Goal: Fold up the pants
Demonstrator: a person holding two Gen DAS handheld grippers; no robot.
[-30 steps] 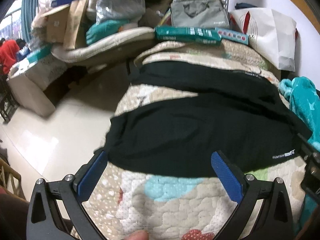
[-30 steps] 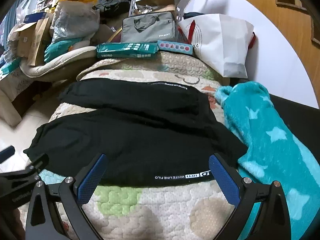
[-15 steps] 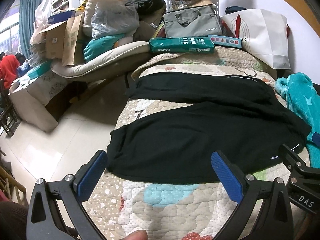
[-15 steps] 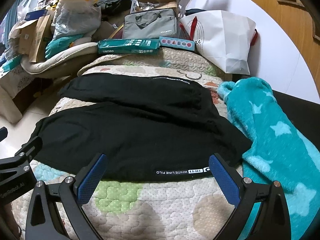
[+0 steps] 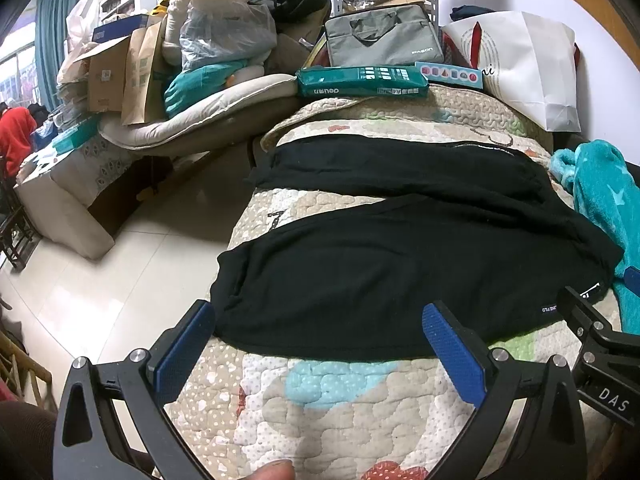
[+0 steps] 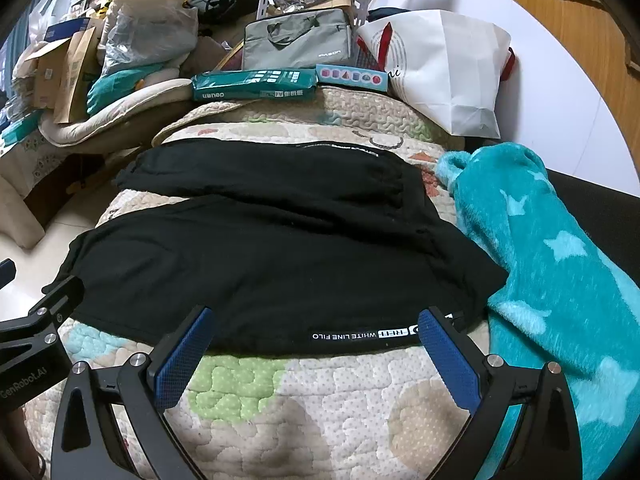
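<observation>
Two black trouser legs fan out across the pastel quilted bedspread (image 6: pixel 328 392), the largest bare surface here and the one soft, flat place fit for folding. The black jersey pants (image 6: pixel 260 264) lie spread flat on it, so every edge is in reach. Their long axis runs left to right across the bed: the waist end sits at the right, against the turquoise star-patterned fleece blanket (image 6: pixel 552 264), and both leg ends point toward the bed's left edge, the near one reaching it above the tiled floor (image 5: pixel 120 280). The legs splay apart in a V, with quilt showing between them near the left edge. A white-lettered stripe marks the near hem at the right.

Both tools hover over the bed's near edge, just short of the cloth, likely lined up to pick the near leg's edge and carry it onto the far one. The left blue-padded gripper (image 5: pixel 318 338) is released, jaws wide apart, holding nothing. The right blue-padded gripper (image 6: pixel 316 340) is likewise spread and empty, straddling the lettered stripe.
</observation>
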